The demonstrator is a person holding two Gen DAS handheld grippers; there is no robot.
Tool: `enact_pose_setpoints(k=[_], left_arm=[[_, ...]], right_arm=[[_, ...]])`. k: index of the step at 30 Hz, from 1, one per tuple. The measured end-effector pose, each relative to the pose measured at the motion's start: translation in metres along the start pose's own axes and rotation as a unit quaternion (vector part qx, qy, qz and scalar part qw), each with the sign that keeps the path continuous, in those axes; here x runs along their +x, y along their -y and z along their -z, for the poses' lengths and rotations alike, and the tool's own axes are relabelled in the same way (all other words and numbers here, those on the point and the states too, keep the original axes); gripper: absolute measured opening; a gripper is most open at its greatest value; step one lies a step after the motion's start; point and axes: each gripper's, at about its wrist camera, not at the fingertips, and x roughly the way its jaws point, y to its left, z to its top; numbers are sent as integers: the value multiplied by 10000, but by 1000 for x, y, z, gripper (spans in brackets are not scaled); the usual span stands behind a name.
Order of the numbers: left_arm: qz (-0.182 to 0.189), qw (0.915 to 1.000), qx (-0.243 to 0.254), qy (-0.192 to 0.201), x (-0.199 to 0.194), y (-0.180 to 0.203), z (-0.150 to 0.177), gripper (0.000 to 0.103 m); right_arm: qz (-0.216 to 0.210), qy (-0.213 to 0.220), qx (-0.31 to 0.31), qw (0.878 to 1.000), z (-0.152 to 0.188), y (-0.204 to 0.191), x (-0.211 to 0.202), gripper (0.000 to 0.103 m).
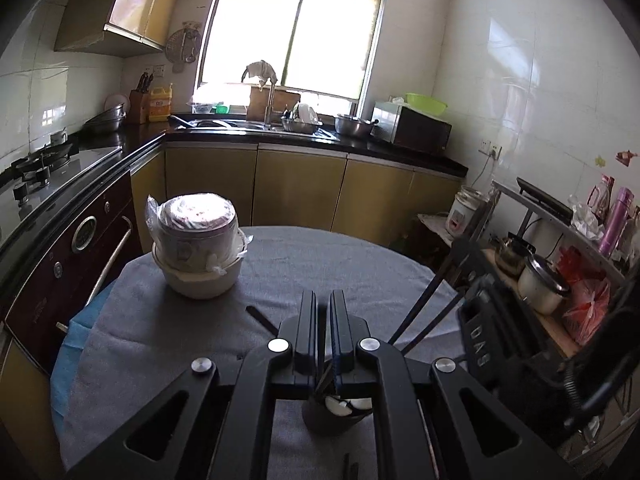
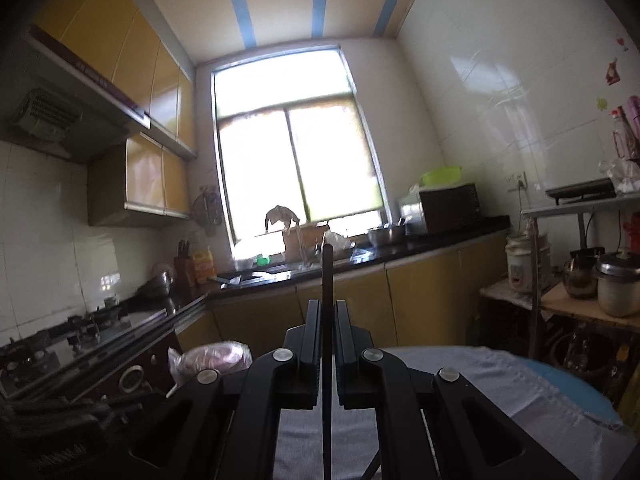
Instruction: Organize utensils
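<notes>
My right tongs [image 2: 327, 320] pinch a dark chopstick [image 2: 327, 280] upright, my left tongs [image 1: 323, 312] clamp the holder cup's [image 1: 334, 420] rim on the bench [image 1: 180, 344]; a skewed lowering could miss, tipping it.

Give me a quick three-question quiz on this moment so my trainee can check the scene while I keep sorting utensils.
1. True or false: the right gripper is shut on a dark chopstick.
2. What colour is the top cloth? A red, B grey, C green.
3. Fill in: in the left wrist view, the plastic-wrapped stacked containers stand on the ____ side of the cloth.

Key: 1 true; 2 B; 3 left.
</notes>
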Motion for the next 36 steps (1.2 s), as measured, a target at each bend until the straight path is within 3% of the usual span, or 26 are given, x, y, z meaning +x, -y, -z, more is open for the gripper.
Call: enact_pose_setpoints(k=[2, 4, 6, 7, 8, 13, 19, 27, 36], left_arm=[[29, 10000, 26, 11, -8, -2, 2, 18], [-53, 9999, 89, 134, -21, -3, 3, 42], [-186, 9991, 155, 355, -41, -2, 6, 53], [-263, 9984, 182, 461, -52, -1, 8, 59], [-332, 9978, 216, 528, -59, 0, 10, 61], [-1090, 9914, 425, 591, -99, 13, 30, 76], [-1977, 9764, 678, 543, -131, 29, 57, 80], [-2157, 9706, 837, 661, -152, 45, 90, 88], [-2259, 9708, 759, 264, -151, 43, 121, 88]], right_arm=[[-160, -326, 196, 9992, 7, 8, -1, 7], [-321, -603, 501, 9964, 8, 21, -7, 14], [-347, -729, 671, 9945, 3, 35, -18, 43], [-378, -734, 764, 9937, 0, 42, -27, 67], [-413, -620, 870, 9934, -6, 51, -40, 69], [-459, -452, 810, 9946, -33, 66, -97, 69], [-556, -981, 345, 9930, -32, 60, -149, 71], [-473, -1504, -208, 9873, -2, 57, -200, 75], [-471, -1954, -342, 9790, 17, 63, -215, 77]])
